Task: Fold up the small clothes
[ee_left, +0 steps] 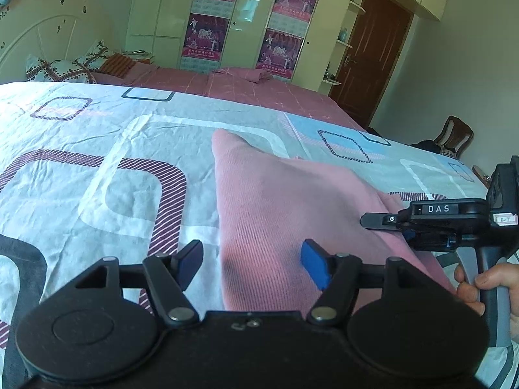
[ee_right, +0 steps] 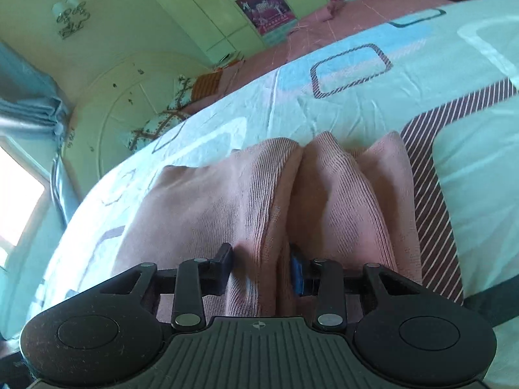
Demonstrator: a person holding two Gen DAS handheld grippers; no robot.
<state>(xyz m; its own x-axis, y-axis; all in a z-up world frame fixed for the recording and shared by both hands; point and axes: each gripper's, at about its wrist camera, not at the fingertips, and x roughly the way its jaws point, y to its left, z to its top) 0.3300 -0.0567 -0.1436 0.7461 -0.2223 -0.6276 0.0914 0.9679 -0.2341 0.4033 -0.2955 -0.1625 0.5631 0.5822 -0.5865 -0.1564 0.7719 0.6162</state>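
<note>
A pink ribbed garment [ee_left: 292, 201] lies on the patterned bedsheet [ee_left: 97, 149]. My left gripper [ee_left: 253, 265] is open just above the garment's near edge, with the cloth between and below its fingers. My right gripper [ee_left: 382, 220] shows at the right of the left wrist view, lying sideways on the garment's right edge, held by a hand. In the right wrist view the right gripper [ee_right: 261, 269] has its jaws closed on a raised fold of the pink garment [ee_right: 259, 194], which bunches up into ridges in front of it.
A second bed with a pink cover [ee_left: 246, 87] lies beyond, with pillows [ee_left: 65, 68] and a white headboard [ee_left: 42, 32]. A wardrobe with posters [ee_left: 246, 16], a brown door [ee_left: 373, 52] and a wooden chair [ee_left: 454, 136] stand further off.
</note>
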